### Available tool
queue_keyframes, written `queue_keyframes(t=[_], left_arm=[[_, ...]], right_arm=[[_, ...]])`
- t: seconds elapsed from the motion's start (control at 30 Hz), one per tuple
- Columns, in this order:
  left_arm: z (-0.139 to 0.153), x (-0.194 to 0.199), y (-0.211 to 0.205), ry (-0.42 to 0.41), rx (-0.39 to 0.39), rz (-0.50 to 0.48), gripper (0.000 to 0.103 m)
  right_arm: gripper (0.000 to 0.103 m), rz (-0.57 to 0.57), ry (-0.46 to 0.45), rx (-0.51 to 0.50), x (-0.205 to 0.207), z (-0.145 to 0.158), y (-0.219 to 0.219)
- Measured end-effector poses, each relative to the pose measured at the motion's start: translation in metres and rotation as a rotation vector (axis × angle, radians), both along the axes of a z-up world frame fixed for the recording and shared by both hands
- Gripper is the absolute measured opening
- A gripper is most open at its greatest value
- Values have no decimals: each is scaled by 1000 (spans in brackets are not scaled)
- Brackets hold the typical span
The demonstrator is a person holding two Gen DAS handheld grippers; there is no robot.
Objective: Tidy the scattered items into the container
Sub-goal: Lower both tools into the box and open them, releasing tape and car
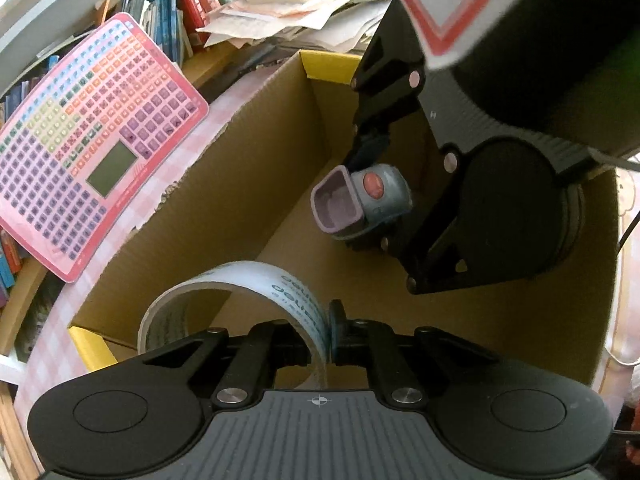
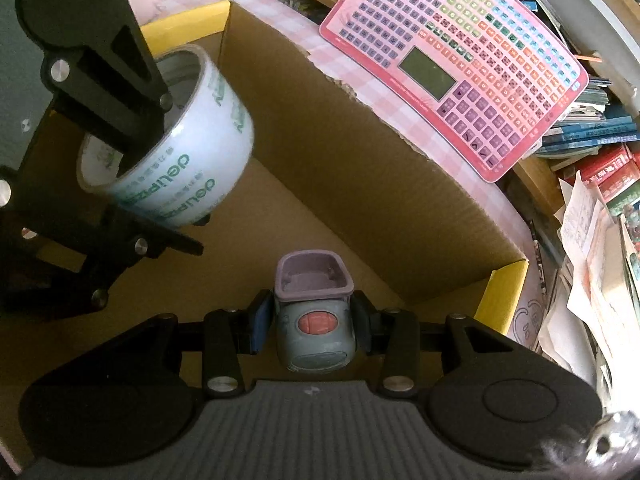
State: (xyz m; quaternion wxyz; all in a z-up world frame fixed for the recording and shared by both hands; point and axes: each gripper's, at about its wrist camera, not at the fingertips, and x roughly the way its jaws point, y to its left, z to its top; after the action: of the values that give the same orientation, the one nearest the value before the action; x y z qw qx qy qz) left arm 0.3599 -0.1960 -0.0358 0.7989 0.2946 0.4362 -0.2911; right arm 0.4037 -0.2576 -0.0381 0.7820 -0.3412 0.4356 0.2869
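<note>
Hand-held grippers (image 1: 326,336) (image 2: 312,324), tape (image 1: 296,296), toy (image 2: 314,320), inside box (image 1: 256,184)

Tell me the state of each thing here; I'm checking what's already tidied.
Left tool: pinching the wall of the tape roll, over the box.
Right tool: shut on the toy.
Clear printed packing tape roll: held in the air above the box.
Small grey toy with red button and purple cup: held above the box.
Open brown cardboard box: floor looks bare.
Pink keypad board: outside the box, on the checked cloth.
</note>
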Motion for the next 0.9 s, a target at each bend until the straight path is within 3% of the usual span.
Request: queue_keyframes(t=[0.13,0.3,0.37,0.5,0.6,0.9], left_arm=[[-2,3,-1,2,7,3,12],[-3,4,-2,-2,15,8,31],[-3,4,-3,-16,18,4,34],[-2,2,-4,-55,38,14,59],[1,-2,-5,-100,52,11,72],[27,-21,6,-169,-3,24,77]], right_arm=[[40,3,11,-6,1,-3,-1],[40,6,4,-5,3,-4,-1],[45,5,-7,0,1,-2,0],[48,1,-15,10,2,0,-1],[51,-4,-19,19,1,3,-3],[59,-33,-53,80,-13,30,-13]])
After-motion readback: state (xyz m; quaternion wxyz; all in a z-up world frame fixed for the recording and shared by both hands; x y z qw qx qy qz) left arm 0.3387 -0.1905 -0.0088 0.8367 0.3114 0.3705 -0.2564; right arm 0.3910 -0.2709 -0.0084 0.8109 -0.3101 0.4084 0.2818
